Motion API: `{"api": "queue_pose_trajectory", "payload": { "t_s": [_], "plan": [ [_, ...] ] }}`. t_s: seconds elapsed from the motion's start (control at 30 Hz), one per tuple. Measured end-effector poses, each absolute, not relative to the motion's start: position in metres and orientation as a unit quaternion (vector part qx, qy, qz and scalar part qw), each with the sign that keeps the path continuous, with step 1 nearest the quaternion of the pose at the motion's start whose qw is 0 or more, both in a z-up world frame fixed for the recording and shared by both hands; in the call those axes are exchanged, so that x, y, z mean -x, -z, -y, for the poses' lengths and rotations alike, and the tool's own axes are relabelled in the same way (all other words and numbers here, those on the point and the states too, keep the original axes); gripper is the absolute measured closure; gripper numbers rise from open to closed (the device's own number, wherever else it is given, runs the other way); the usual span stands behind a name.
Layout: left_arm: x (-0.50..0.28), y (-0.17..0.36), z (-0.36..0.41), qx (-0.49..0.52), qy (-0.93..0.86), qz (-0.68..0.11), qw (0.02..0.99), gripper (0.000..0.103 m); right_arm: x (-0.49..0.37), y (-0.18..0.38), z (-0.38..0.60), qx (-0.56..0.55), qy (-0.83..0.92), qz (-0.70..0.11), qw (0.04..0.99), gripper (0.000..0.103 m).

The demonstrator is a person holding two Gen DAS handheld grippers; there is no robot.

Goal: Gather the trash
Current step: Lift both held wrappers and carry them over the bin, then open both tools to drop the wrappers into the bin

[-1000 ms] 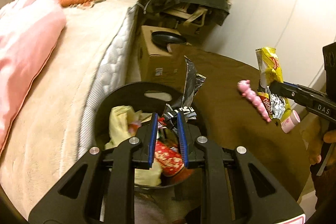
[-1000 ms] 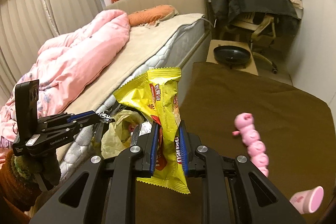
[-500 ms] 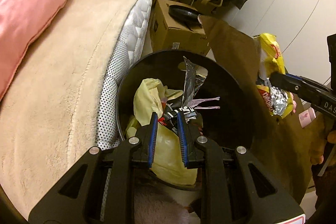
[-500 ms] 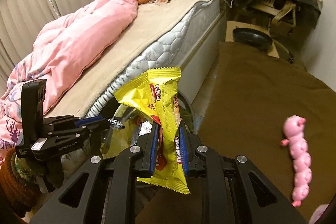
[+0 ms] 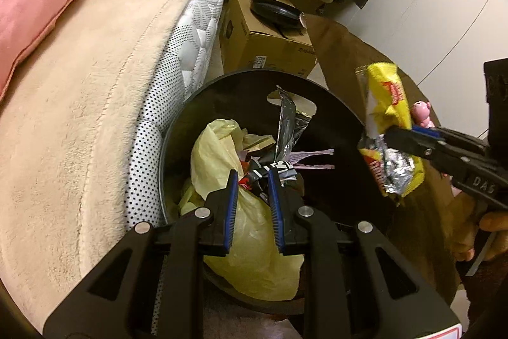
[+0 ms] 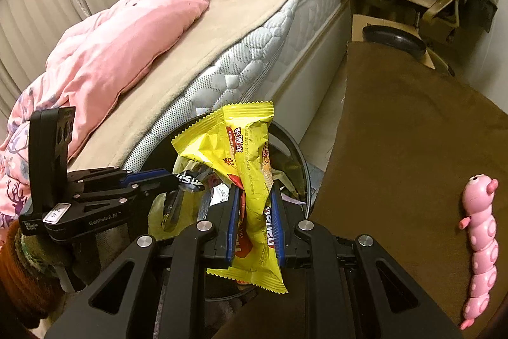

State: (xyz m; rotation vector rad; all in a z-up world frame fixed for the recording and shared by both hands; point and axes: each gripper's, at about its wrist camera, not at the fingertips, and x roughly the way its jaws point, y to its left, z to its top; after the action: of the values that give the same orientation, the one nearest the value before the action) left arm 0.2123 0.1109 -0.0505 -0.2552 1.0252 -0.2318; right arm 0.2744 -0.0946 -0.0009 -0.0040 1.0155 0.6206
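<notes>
yellow wrapper (image 6: 254, 180) | pinched between right gripper (image 6: 254, 221) fingers | over bin (image 5: 333, 104)

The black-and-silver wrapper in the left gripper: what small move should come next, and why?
Probably open the left gripper and let the black-and-silver wrapper drop. It already hangs inside the rim of the black bin, above the yellow bag, so nothing more needs to be reached. The right gripper holds its yellow snack packet near the rim.
</notes>
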Motion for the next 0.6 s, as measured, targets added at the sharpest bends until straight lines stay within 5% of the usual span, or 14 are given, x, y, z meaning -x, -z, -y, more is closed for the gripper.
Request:
{"api": "queue_pose_trajectory", "payload": {
  "t_s": [0.13, 0.6],
  "plan": [
    [-0.213, 0.046, -0.120, 0.136, 0.110, -0.482, 0.858, 0.075, -0.278, 0.004, 0.086, 0.006, -0.296, -0.481, 0.825, 0.085],
    [-0.194, 0.018, -0.156, 0.168, 0.067, -0.439, 0.880, 0.073, -0.283, 0.026, 0.045, 0.036, -0.287, -0.511, 0.809, 0.082]
  ]
}}
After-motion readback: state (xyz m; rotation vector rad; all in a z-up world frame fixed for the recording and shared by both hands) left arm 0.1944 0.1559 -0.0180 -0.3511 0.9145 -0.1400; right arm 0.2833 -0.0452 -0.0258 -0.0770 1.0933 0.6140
